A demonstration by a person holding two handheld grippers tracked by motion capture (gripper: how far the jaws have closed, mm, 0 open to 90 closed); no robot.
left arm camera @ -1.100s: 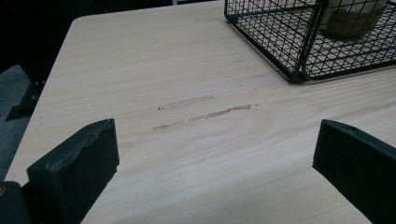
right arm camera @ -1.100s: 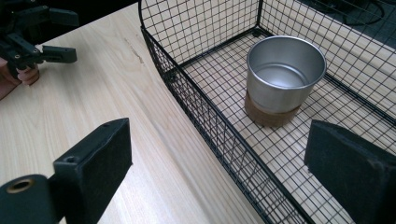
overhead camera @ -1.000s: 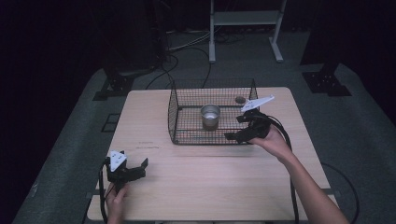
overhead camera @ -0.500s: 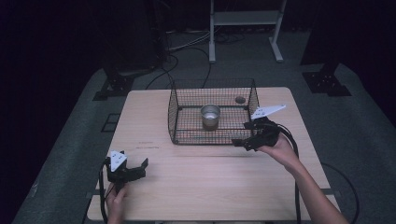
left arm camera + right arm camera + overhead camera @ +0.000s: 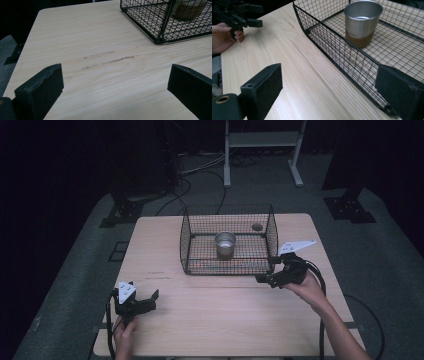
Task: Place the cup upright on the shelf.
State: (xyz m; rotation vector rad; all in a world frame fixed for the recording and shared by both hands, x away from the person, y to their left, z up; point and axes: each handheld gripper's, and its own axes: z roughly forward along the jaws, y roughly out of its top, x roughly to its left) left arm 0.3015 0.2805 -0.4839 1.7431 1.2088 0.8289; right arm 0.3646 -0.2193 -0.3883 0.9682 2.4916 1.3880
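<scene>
A black wire basket (image 5: 187,245) stands on the far middle of the wooden table (image 5: 210,320). Upright inside it is a steel cup (image 5: 225,243) with a brown base. My right gripper (image 5: 267,271) is open and empty at the basket's near right corner, just outside the mesh. In the right gripper view its open jaws frame the basket wall (image 5: 342,50), with the cup (image 5: 362,22) beyond. My left gripper (image 5: 150,301) is open and empty low over the table's near left. In the left gripper view (image 5: 115,87) it faces bare wood, with the basket corner (image 5: 160,22) ahead.
A small dark round spot (image 5: 257,226) marks the table just behind the basket's right end. Faint scuff marks (image 5: 110,60) cross the wood ahead of the left gripper. Stand legs and cables (image 5: 200,170) lie on the floor beyond the table.
My right gripper has drawn back from the basket's right side toward the near right corner, coming lower and nearer the person. The left gripper has stayed put.
</scene>
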